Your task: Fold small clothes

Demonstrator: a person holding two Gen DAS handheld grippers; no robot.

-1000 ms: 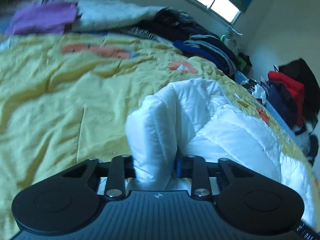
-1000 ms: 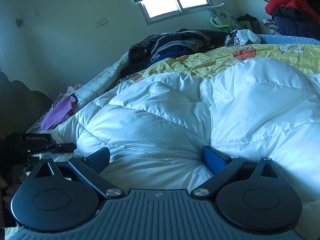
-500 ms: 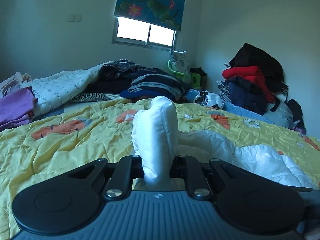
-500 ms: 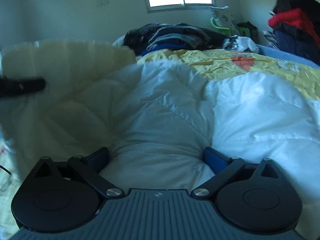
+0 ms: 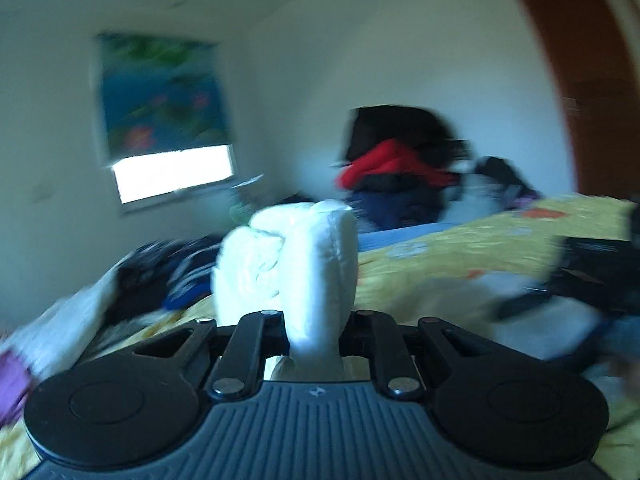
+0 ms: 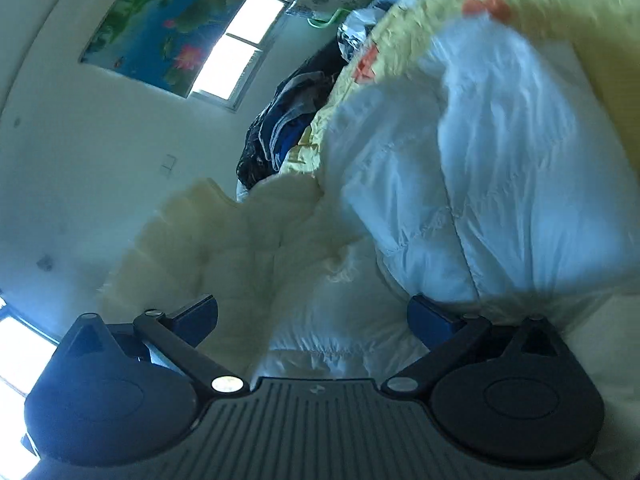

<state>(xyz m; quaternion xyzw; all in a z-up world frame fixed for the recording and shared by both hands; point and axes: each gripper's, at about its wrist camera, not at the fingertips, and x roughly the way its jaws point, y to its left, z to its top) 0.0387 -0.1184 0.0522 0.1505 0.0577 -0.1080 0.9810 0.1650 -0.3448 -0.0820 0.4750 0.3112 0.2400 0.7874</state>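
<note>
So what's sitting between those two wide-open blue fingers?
In the right wrist view, the white puffy jacket bulges between the right gripper's open fingers.

dim, bluish daylight from the bright blown-out rectangular window (image 5: 172, 174) (image 6: 236, 48). heavy motion blur in the left wrist view, smearing the red and black clothes pile (image 5: 396, 160). sharper in the right wrist view, with strong fisheye bending at edges.
</note>
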